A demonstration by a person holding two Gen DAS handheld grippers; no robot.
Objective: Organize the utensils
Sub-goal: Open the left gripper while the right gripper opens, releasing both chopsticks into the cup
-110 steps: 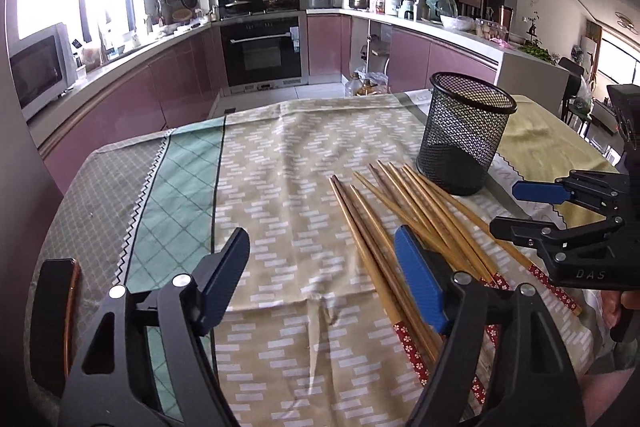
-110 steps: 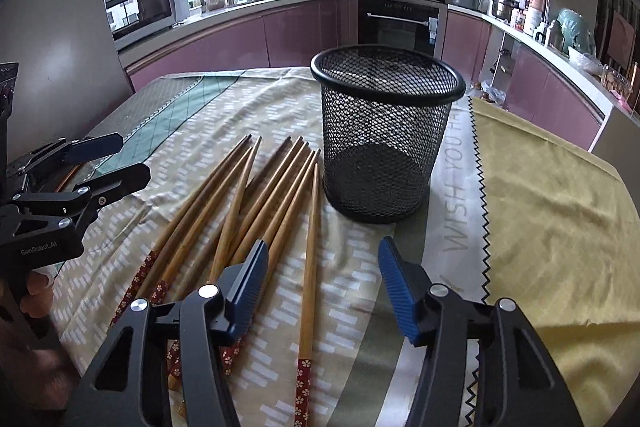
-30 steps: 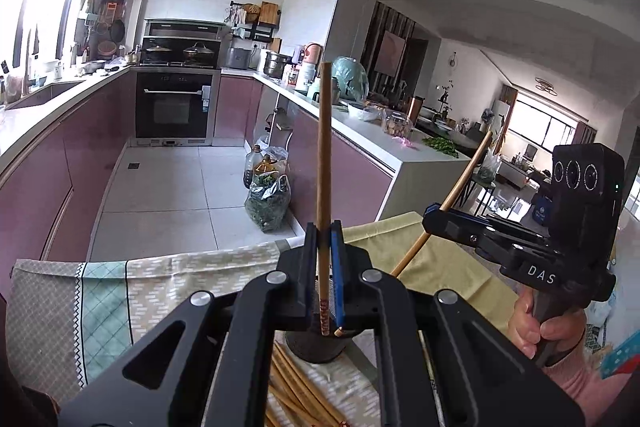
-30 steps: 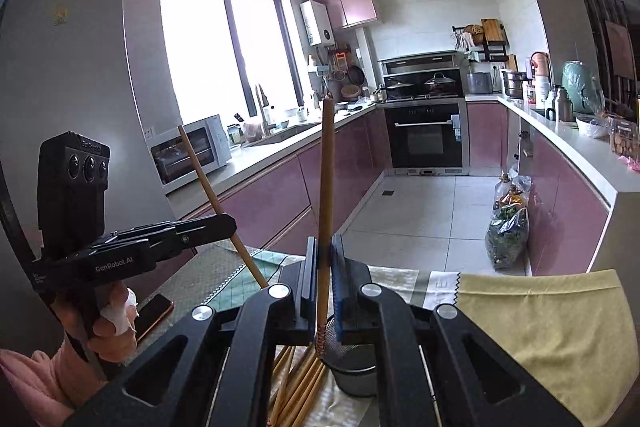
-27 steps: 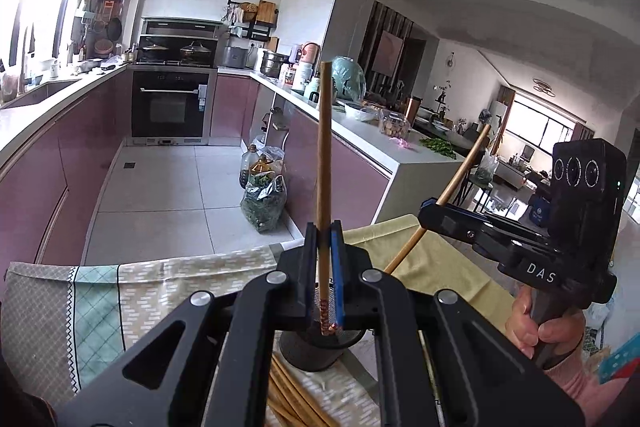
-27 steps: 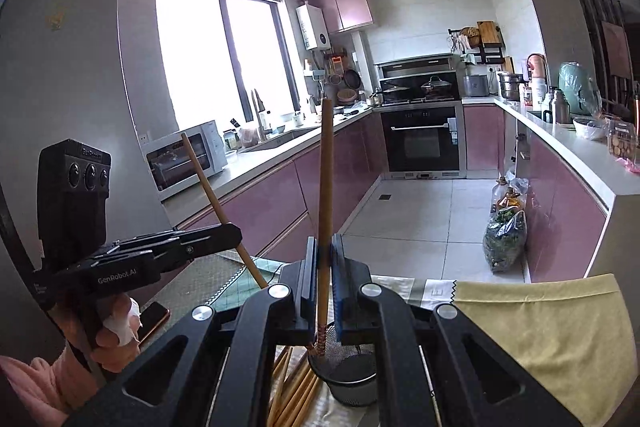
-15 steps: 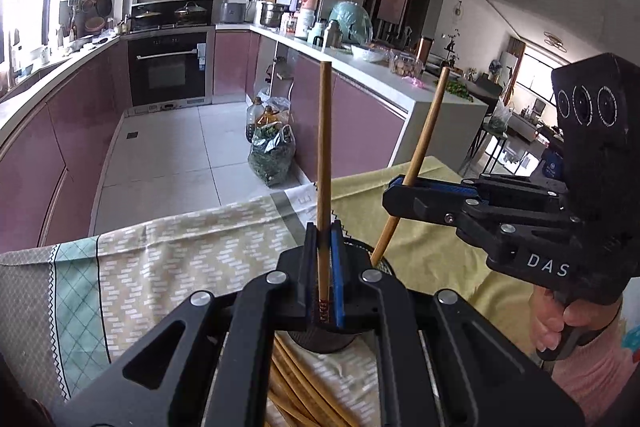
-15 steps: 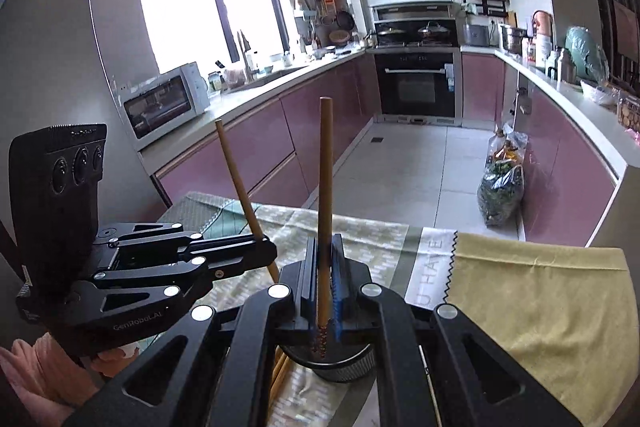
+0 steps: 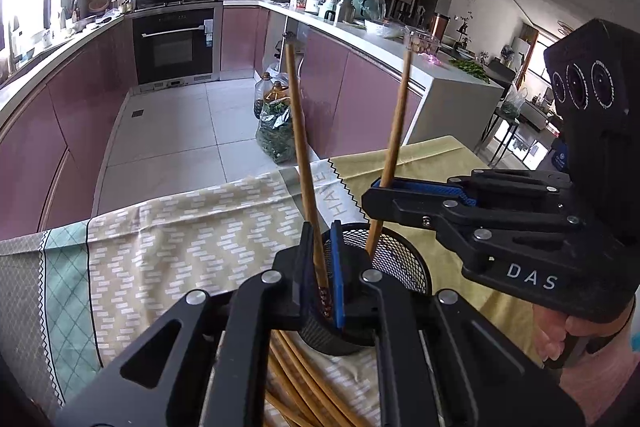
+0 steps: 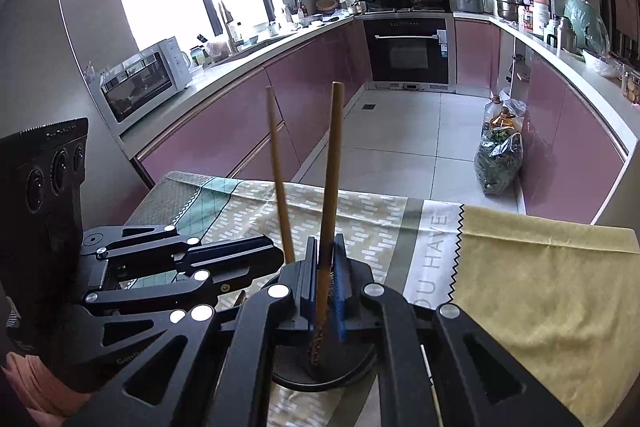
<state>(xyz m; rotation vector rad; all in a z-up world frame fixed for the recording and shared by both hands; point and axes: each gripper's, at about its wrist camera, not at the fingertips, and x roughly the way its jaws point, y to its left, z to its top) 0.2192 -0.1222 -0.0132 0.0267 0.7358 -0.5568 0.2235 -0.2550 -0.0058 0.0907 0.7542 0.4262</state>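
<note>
A black mesh holder (image 9: pixel 404 259) stands on the tablecloth under both grippers. My left gripper (image 9: pixel 320 259) has a wooden chopstick (image 9: pixel 298 131) between its blue pads. Its jaws are opening: a gap shows beside the stick, which leans left with its patterned end over the holder. My right gripper (image 10: pixel 324 259) is also opening around its own chopstick (image 10: pixel 332 167), whose lower end hangs inside the holder (image 10: pixel 296 383). Each view shows the other gripper close by: the right gripper (image 9: pixel 376 187) with its stick (image 9: pixel 396 131), and the left gripper (image 10: pixel 276 251) with its stick (image 10: pixel 278 179).
Several loose chopsticks (image 9: pixel 312 379) lie on the patterned tablecloth (image 9: pixel 180 247) just in front of the holder. A yellow cloth (image 10: pixel 540 287) covers the table's right side. A person's hand (image 9: pixel 556 335) holds the right gripper. Kitchen cabinets and floor lie beyond the table edge.
Both grippers have come down and tipped toward the holder, and stand closer together. Both sets of jaws have parted slightly, and the chopsticks, upright before, now lean and sit lower over the holder.
</note>
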